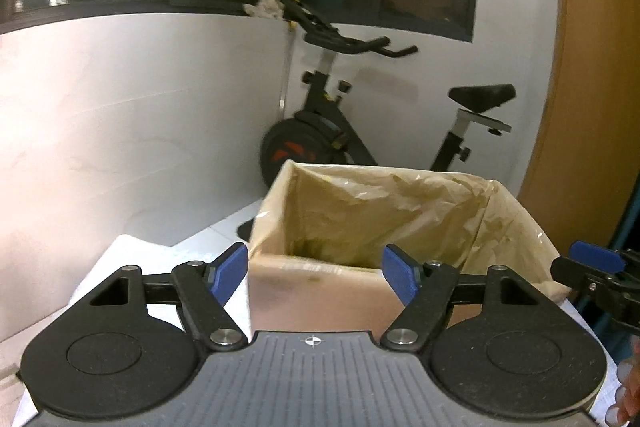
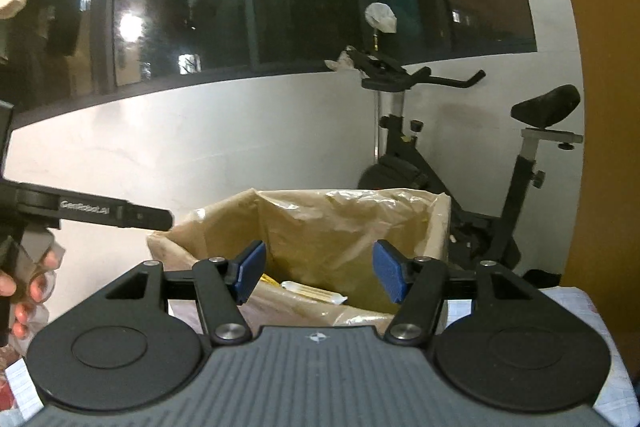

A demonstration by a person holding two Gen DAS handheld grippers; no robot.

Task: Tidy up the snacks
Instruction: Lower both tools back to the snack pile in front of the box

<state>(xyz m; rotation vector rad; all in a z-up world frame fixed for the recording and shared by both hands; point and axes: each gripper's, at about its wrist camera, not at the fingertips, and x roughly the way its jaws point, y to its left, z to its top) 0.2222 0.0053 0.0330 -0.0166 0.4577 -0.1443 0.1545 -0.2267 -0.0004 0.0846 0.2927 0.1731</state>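
Left gripper (image 1: 314, 273): I see its blue pads apart, nothing between them.
Box (image 1: 320, 291): cardboard, lined with a tan bag (image 1: 384, 211), just ahead.
Right gripper (image 1: 592, 263): at the right edge.
Exercise bike (image 1: 340, 131): behind the box, against the white wall (image 1: 140, 107).

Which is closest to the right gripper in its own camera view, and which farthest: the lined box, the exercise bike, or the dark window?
1. Lined box, just ahead of the right gripper.
2. Exercise bike, behind the box, to the right.
3. Dark window, highest on the back wall.
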